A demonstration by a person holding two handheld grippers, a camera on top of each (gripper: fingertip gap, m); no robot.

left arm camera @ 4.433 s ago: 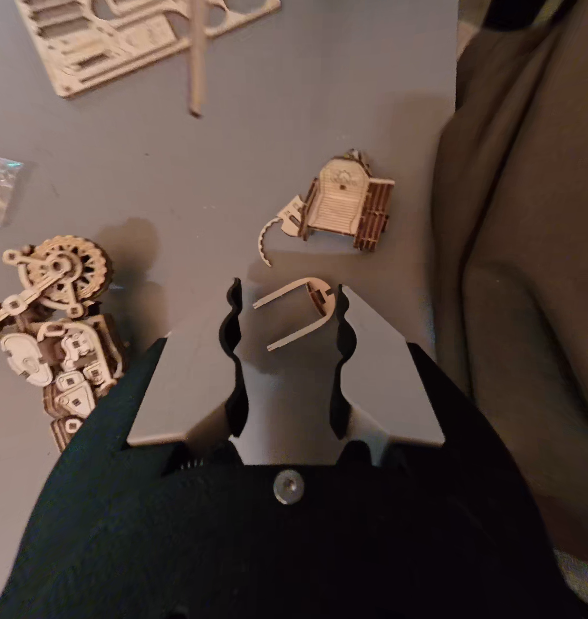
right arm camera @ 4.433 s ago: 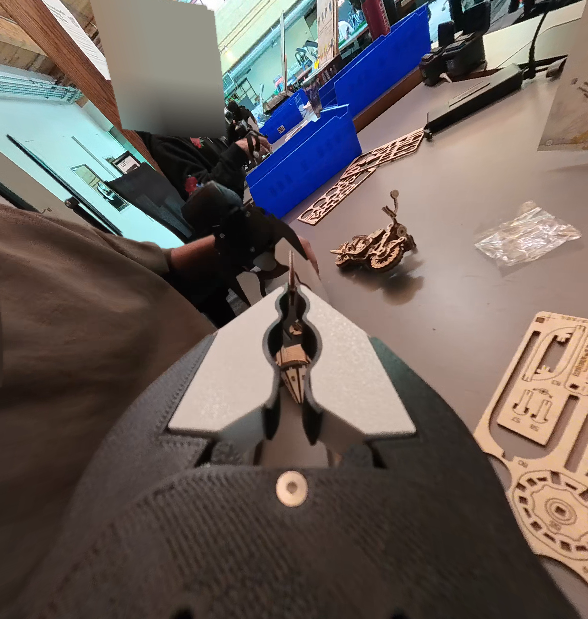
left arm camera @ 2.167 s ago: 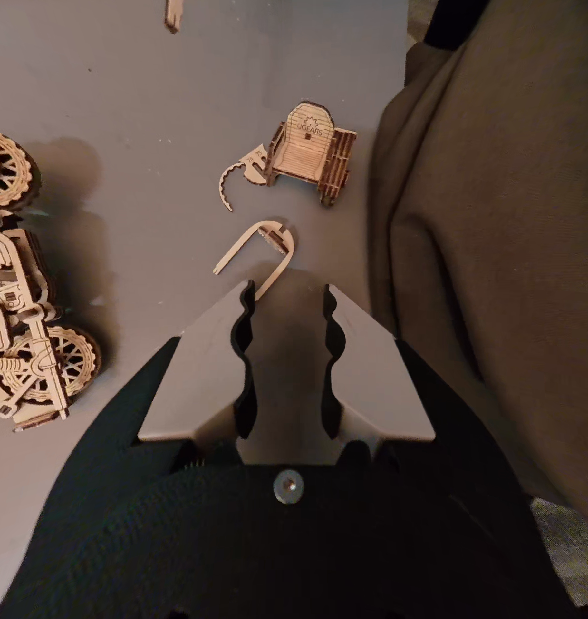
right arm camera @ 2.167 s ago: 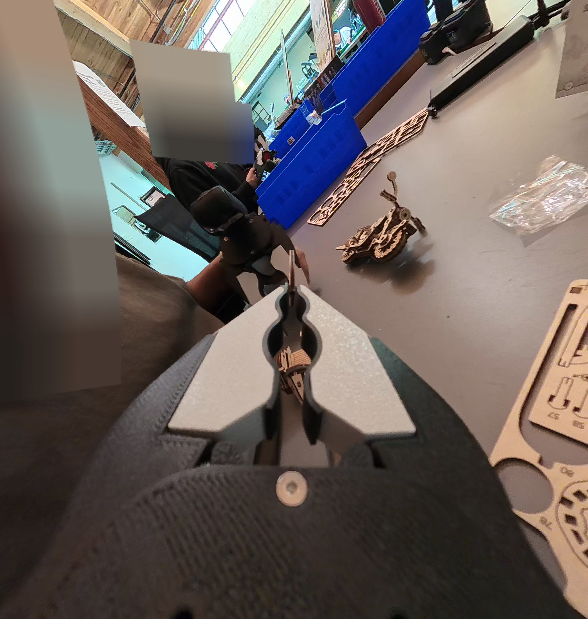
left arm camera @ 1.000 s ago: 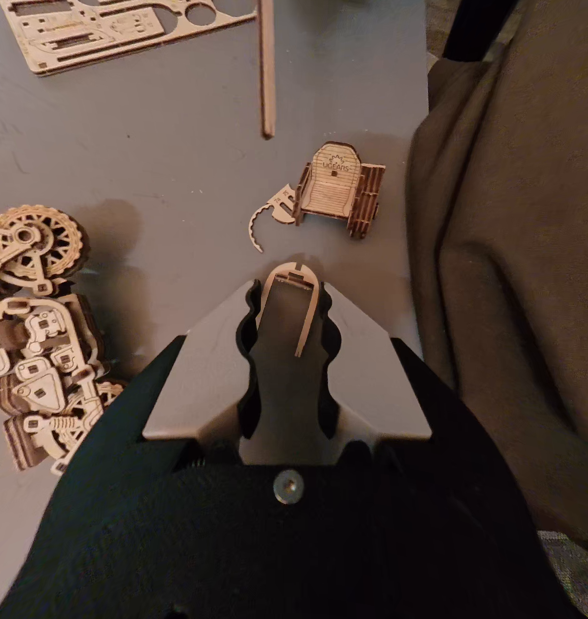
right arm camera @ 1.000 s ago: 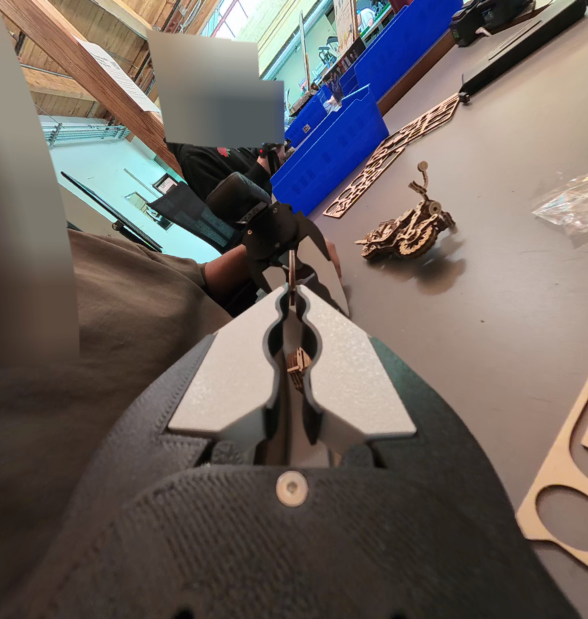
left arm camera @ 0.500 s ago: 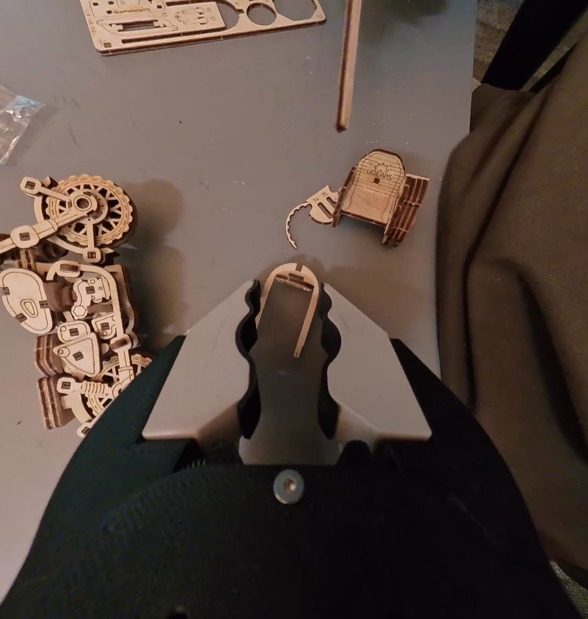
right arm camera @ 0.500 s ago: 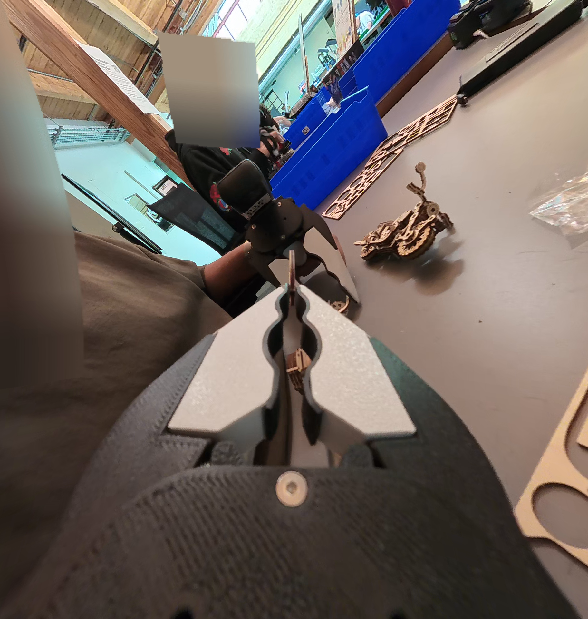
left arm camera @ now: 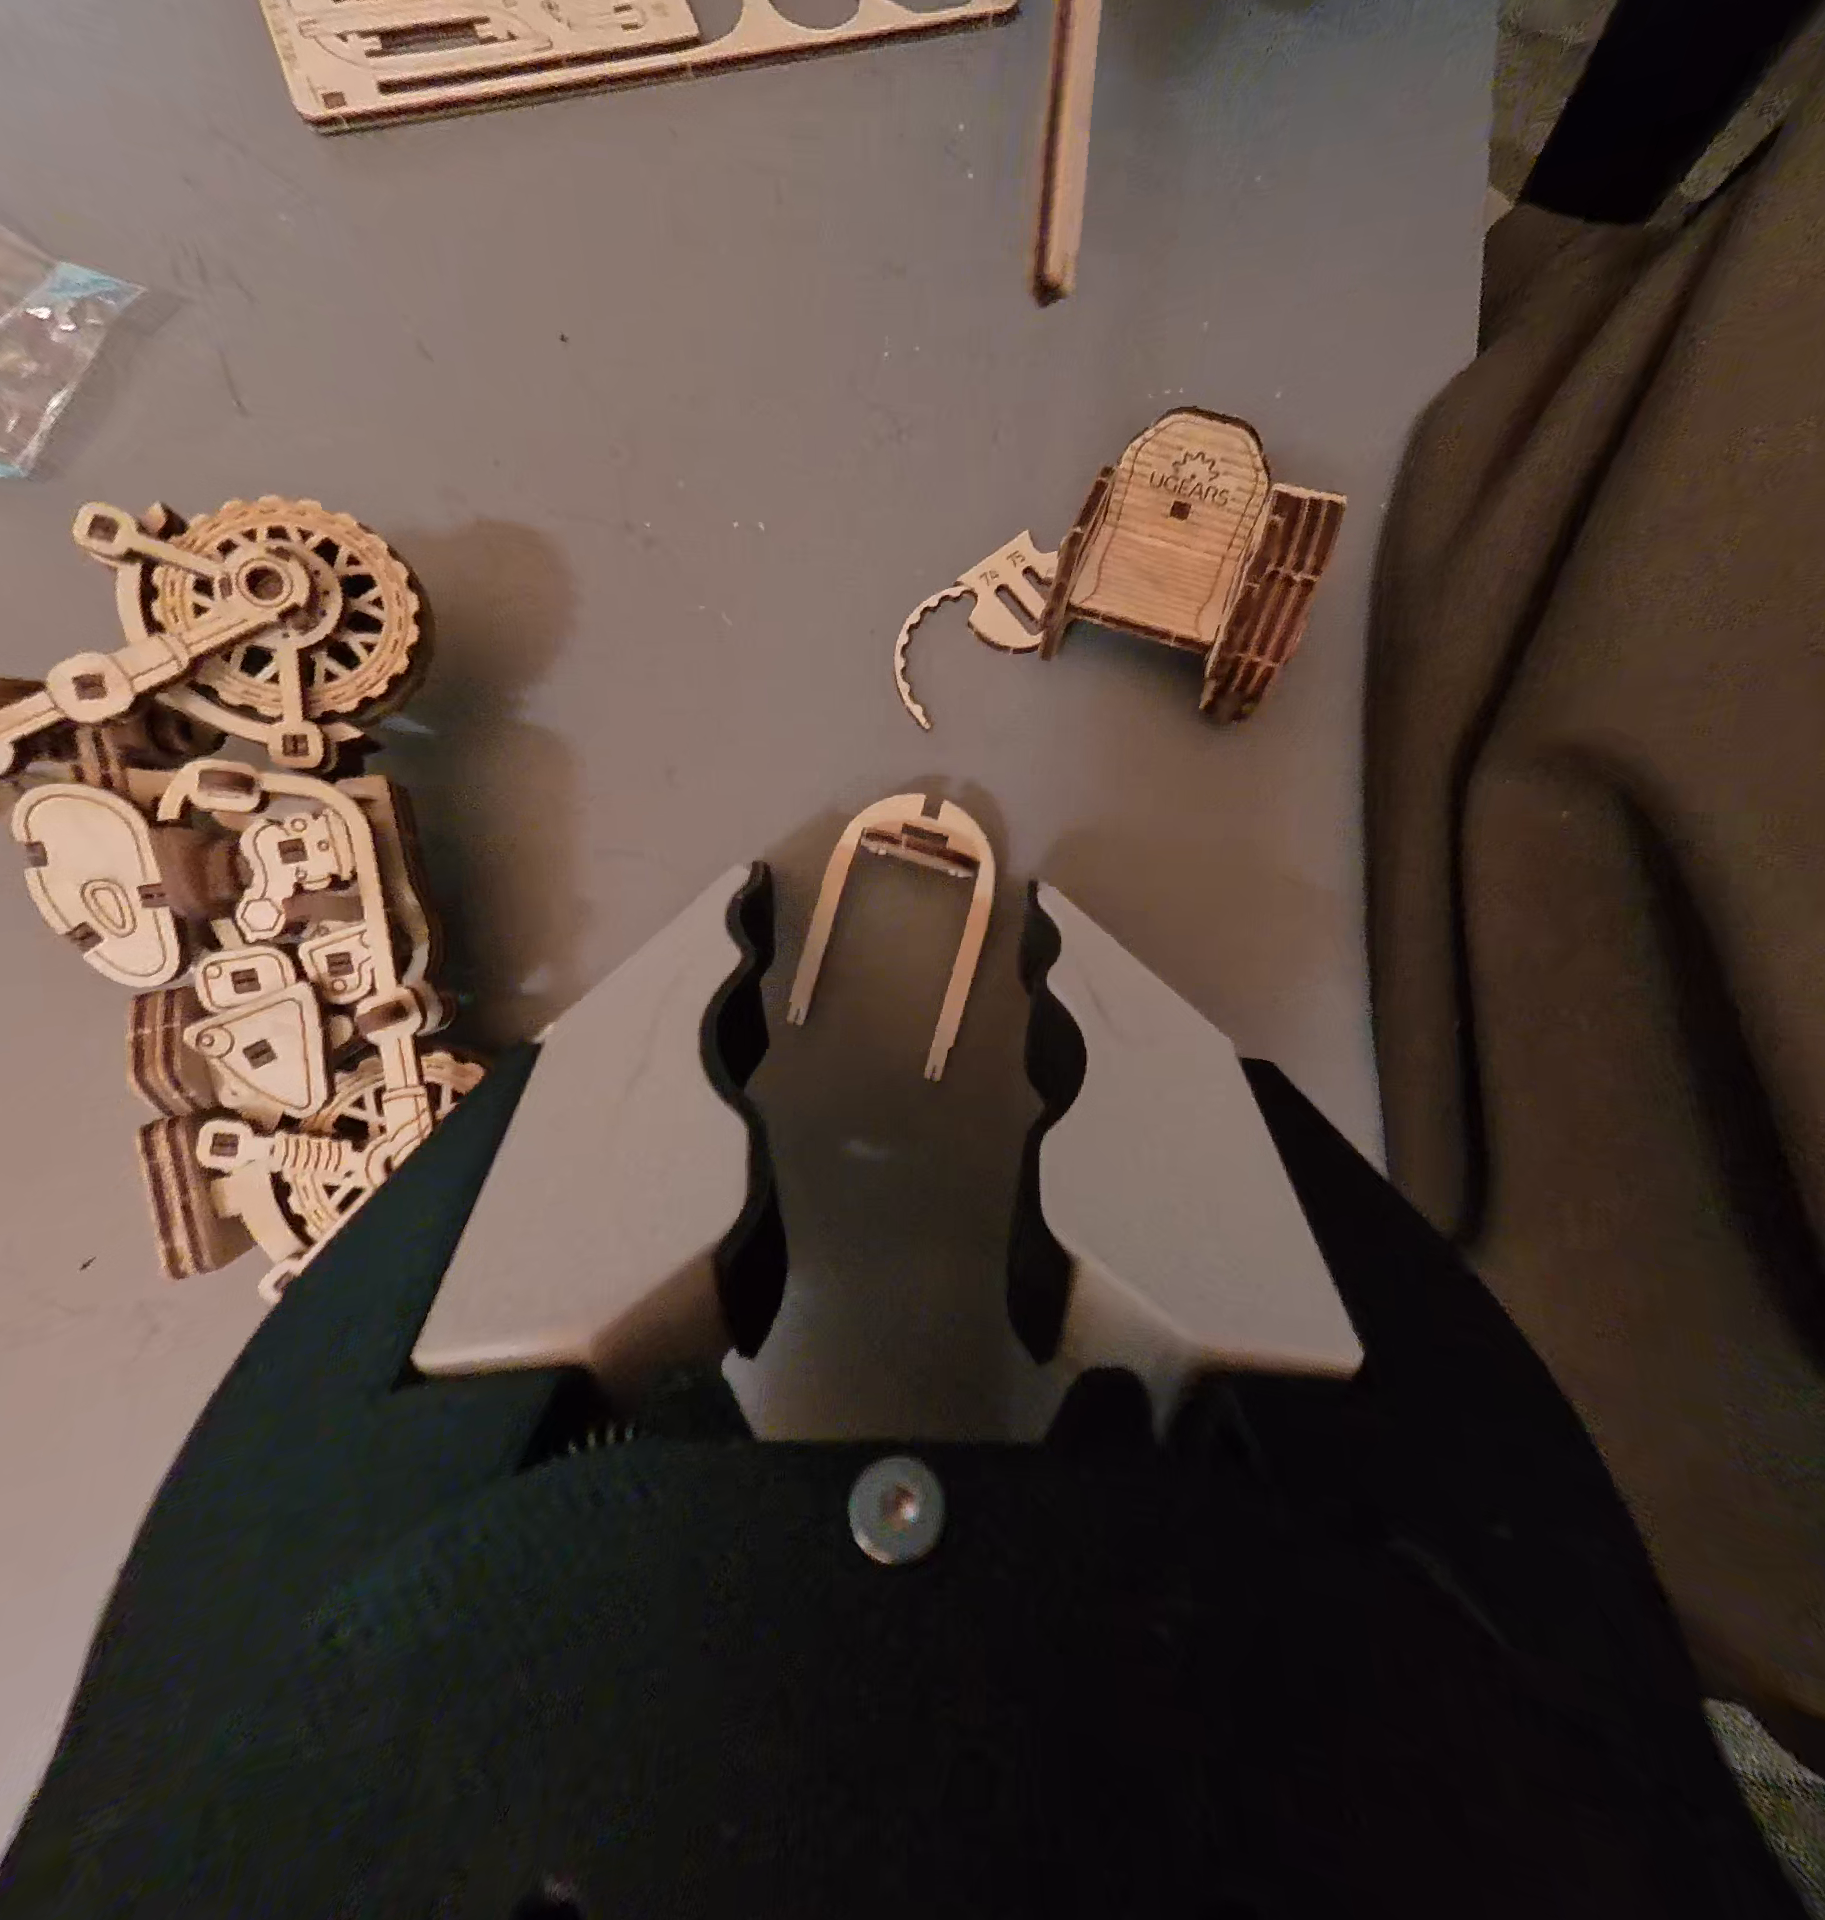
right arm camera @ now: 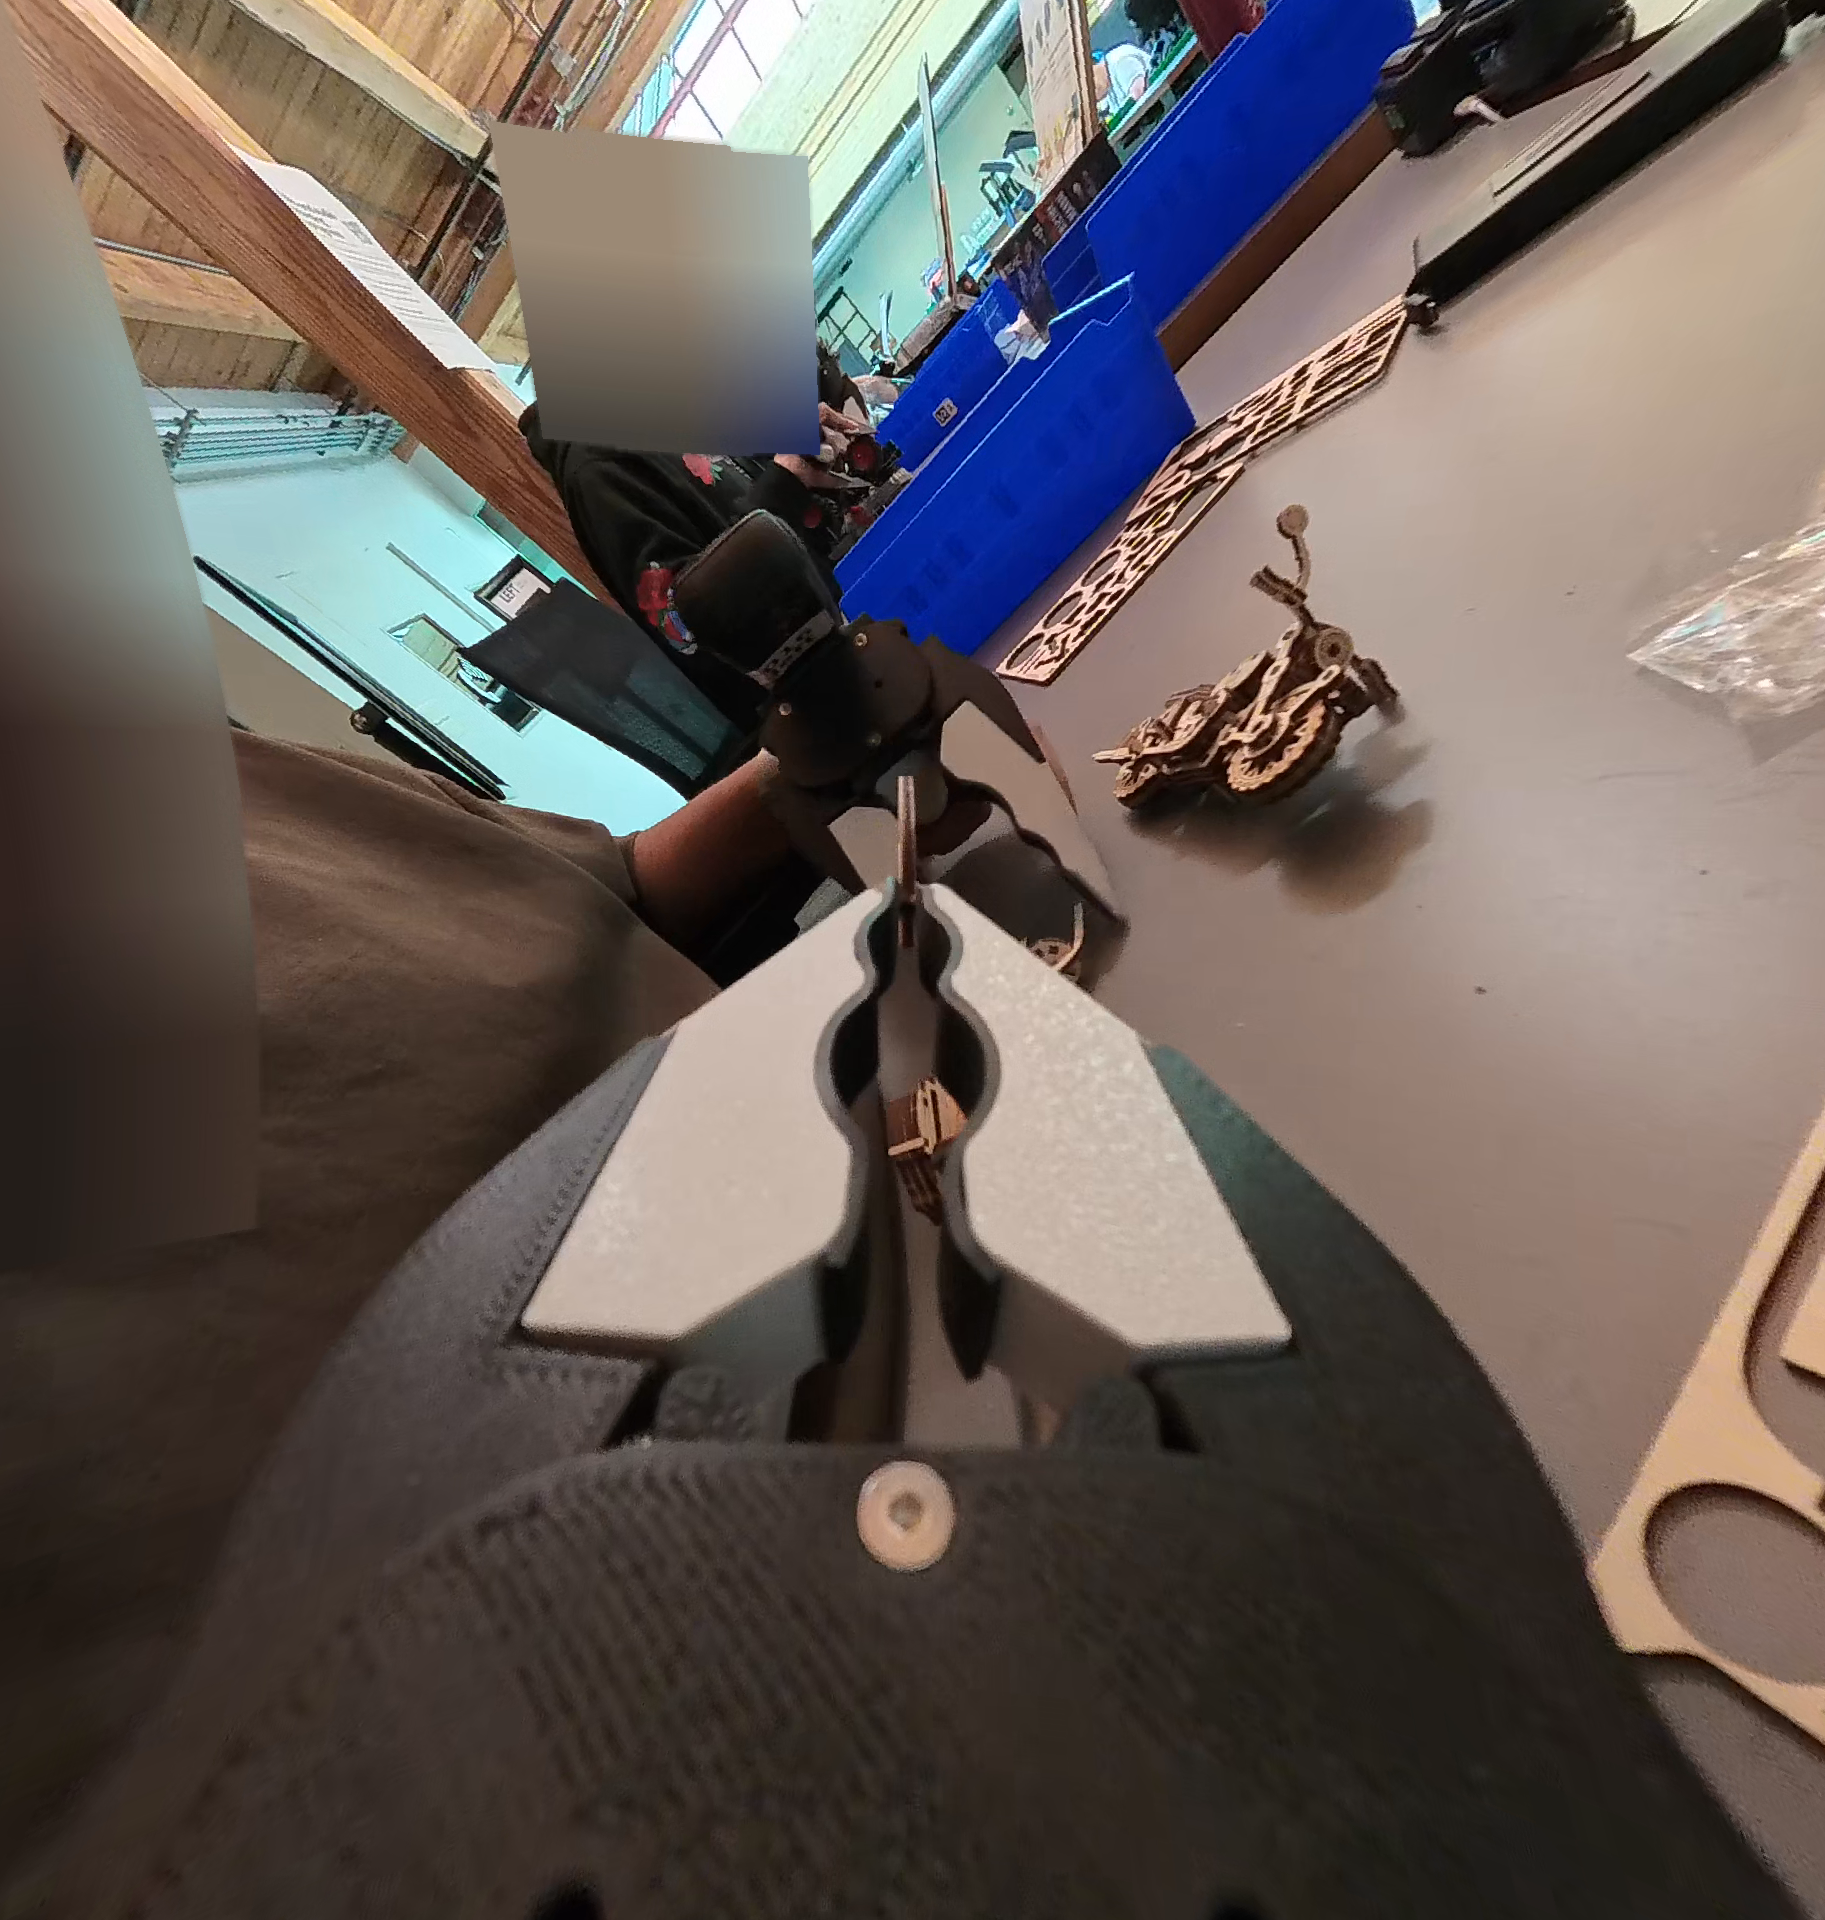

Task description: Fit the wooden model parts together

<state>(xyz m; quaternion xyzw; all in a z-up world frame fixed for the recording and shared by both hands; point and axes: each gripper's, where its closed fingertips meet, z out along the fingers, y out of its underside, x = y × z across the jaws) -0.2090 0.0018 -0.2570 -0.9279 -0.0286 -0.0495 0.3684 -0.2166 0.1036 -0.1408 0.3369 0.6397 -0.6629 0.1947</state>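
two grippers are at work, each with its own piece. the left gripper [left arm camera: 892,904] hangs over the grey table [left arm camera: 679,416] with its jaws spread wide, and the u-shaped wooden arch [left arm camera: 903,831] lies flat between its fingertips, touching neither finger as far as the left wrist view shows, so it grips nothing. the right gripper [right arm camera: 906,899] is pressed nearly closed on a thin wooden piece [right arm camera: 904,831] that stands on edge and pokes out past its tips, with a small notched wooden bit [right arm camera: 923,1127] showing farther back between the fingers.

judging by this, the step in hand is picking up the arch so it can be joined to the part the right gripper carries. the next move seems to call for closing squarely on the arch's two slim legs without flexing them, since they look thin and springy, then lining slots up with care.

near the arch, to the far right, sits a small seat-shaped subassembly [left arm camera: 1188,566] with a toothed curved piece [left arm camera: 939,623] touching its left side. the mostly built motorcycle model [left arm camera: 222,831] lies at the left, a cut-out parts sheet [left arm camera: 627,52] at the far edge, a wooden stick [left arm camera: 1062,156] beside it, and a clear plastic bag [left arm camera: 14,332] far left.

the seat back bears an engraved maker's mark, and the toothed piece carries small engraved part numbers; i leave both unquoted.
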